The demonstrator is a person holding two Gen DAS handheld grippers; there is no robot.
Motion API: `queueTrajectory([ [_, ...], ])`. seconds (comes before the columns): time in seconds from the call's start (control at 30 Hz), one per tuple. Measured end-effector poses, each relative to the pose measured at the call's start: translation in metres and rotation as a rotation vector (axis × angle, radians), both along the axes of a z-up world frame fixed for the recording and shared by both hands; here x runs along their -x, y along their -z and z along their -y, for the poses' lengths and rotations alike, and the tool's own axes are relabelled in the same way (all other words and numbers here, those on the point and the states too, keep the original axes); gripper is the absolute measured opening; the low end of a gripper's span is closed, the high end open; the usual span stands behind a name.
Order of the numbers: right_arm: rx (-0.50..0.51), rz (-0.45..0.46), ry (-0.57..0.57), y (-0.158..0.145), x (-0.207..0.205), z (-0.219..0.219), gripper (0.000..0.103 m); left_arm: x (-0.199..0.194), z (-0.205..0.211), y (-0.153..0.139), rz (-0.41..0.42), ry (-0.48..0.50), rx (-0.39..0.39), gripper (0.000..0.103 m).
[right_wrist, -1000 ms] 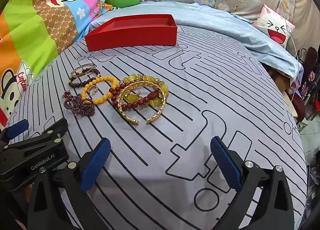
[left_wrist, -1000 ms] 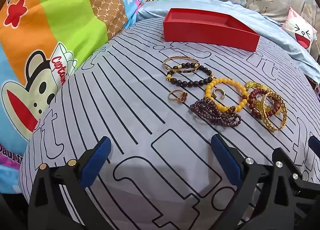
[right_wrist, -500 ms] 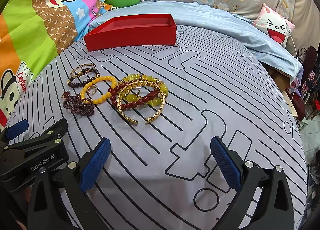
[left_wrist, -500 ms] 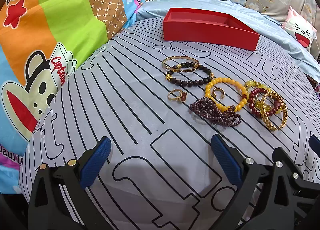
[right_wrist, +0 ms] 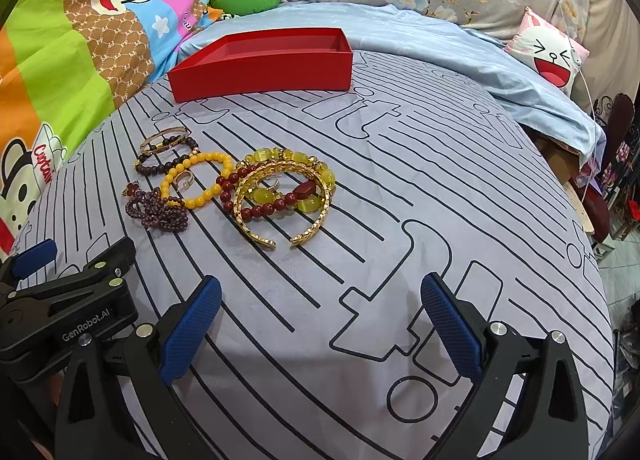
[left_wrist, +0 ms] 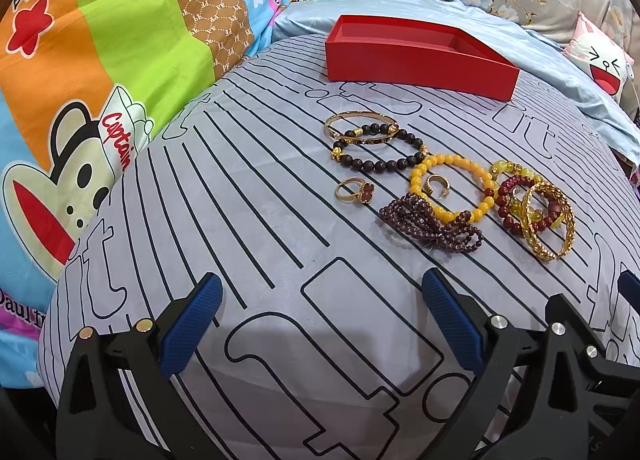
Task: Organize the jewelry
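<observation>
Left claw (left_wrist: pixel 320 312) wide, holding nothing, low over striped grey bedsheet (left_wrist: pixel 248 220). Right claw (right_wrist: pixel 320 314) wide too, nothing between blue pads, just beside left.

Jewelry cluster mid-bed: purple bead strand (left_wrist: pixel 432 226) nearest, gold ring (left_wrist: pixel 354 192) beside it, yellow bead bracelet (left_wrist: pixel 452 186), gold cuff (right_wrist: pixel 282 206) over red beads, dark bead bracelet (left_wrist: pixel 380 154) touching gold bangle (left_wrist: pixel 360 128).

Red box (left_wrist: pixel 416 56) beyond cluster, well apart, open.

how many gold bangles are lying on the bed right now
2. A thin gold bangle lies nearest the red box, overlapping the dark bead bracelet. An open gold cuff sits over the red and yellow-green beads, farthest right. More could be hidden.
</observation>
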State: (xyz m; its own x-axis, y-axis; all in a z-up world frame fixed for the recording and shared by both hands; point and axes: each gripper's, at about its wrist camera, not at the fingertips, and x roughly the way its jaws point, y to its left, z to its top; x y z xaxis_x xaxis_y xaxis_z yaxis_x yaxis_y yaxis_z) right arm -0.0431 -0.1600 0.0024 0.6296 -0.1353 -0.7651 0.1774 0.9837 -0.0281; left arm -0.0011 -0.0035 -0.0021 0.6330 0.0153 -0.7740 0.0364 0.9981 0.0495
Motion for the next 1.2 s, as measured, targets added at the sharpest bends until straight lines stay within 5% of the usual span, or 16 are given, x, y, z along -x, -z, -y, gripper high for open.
queueTrajectory([
  [1.2, 0.001, -0.001, 0.001, 0.0004, -0.0010, -0.0010, 0.096, -0.0016, 0.0006, -0.0009, -0.002, 0.001, 0.001, 0.095],
])
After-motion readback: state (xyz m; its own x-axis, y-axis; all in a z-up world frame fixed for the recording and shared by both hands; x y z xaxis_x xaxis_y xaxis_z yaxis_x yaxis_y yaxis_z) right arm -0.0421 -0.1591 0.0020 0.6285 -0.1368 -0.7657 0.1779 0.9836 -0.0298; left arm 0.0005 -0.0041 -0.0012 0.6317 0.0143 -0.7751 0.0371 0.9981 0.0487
